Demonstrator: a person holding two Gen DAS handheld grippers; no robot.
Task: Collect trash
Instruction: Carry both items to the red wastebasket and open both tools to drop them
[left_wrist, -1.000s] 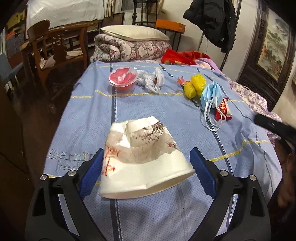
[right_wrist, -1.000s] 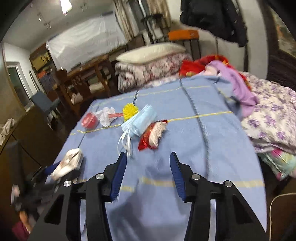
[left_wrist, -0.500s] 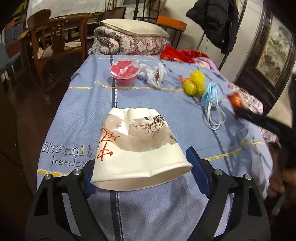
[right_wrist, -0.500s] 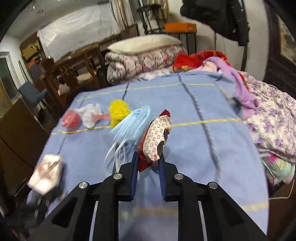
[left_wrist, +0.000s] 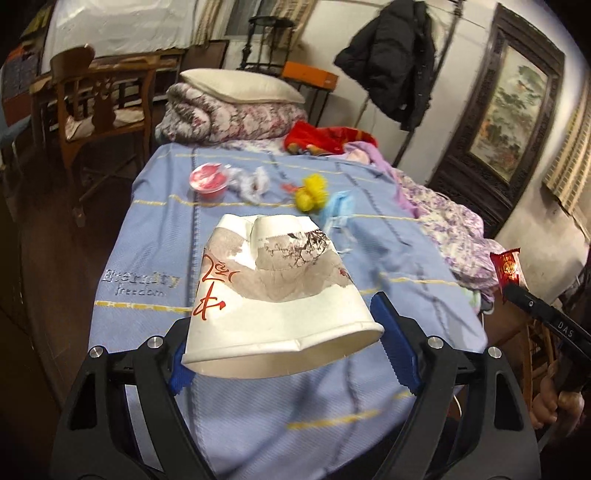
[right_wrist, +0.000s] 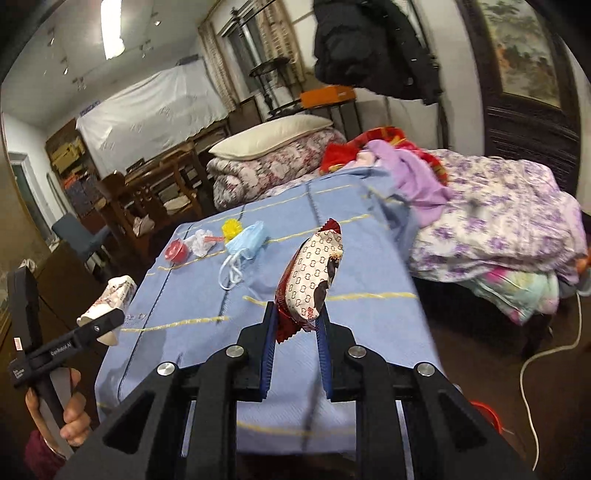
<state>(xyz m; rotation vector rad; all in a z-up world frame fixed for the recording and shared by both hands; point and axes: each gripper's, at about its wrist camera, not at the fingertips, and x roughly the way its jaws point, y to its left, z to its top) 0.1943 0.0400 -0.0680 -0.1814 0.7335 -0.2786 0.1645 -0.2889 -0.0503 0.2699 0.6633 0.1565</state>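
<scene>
My left gripper (left_wrist: 284, 339) is shut on a crushed white paper cup (left_wrist: 273, 291) with red and brown print, held above the near end of the blue bedspread (left_wrist: 155, 236). My right gripper (right_wrist: 295, 332) is shut on a red and white snack wrapper (right_wrist: 312, 273), lifted above the bedspread (right_wrist: 362, 266). The wrapper also shows at the right edge of the left wrist view (left_wrist: 508, 267). On the bed lie a blue face mask (right_wrist: 245, 242), a yellow pompom (left_wrist: 312, 190), a crumpled clear bag (left_wrist: 249, 181) and a red-filled plastic cup (left_wrist: 208, 179).
A folded quilt with a pillow (left_wrist: 236, 107) lies at the bed's head. Red and purple clothes (right_wrist: 402, 166) and a floral duvet (right_wrist: 498, 229) pile on the right. A wooden chair (left_wrist: 99, 99) stands left of the bed. A red bin rim (right_wrist: 487, 413) shows on the floor.
My right gripper closed on the snack wrapper and lifted it off the bed, back toward me. My left gripper closed on the paper cup and raised it.
</scene>
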